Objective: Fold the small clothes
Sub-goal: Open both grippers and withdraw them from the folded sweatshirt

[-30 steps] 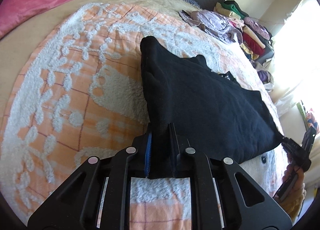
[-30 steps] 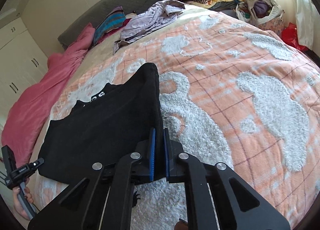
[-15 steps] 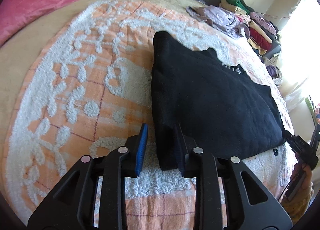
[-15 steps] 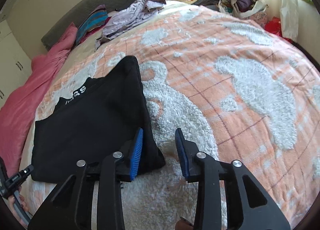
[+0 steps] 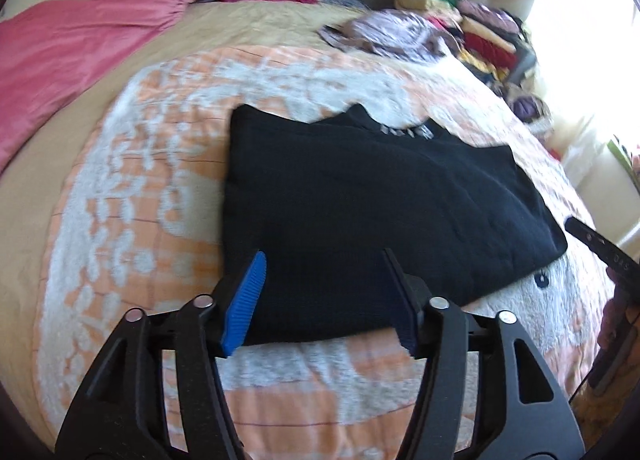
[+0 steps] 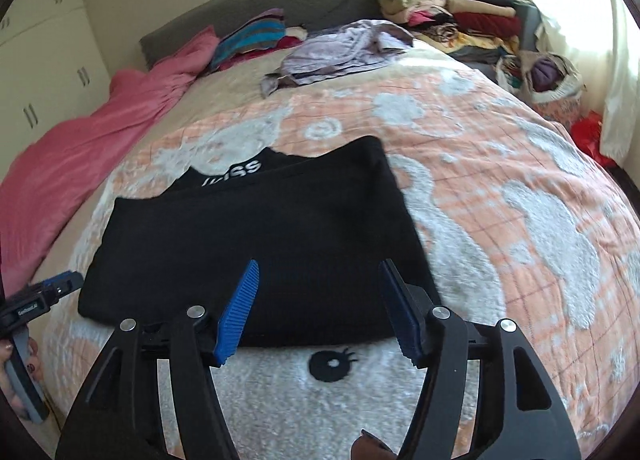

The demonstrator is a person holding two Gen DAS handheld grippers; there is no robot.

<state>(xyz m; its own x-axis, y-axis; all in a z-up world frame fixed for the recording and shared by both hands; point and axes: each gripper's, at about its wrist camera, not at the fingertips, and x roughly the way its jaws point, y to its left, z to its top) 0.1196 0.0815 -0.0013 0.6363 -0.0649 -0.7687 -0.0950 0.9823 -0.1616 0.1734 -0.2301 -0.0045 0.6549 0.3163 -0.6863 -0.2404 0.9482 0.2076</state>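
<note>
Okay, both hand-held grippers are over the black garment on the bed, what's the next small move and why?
Probably draw both back clear of the black garment. The left hand-held gripper and right hand-held gripper have just been opening and grip nothing; the garment lies folded flat on the orange and white blanket, its near edge behind the pads. Then check the fold, or fetch the lilac garment.

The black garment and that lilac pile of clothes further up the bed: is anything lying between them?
No. In the right wrist view, only bare orange-and-white blanket lies between the black garment and the lilac pile.
</note>
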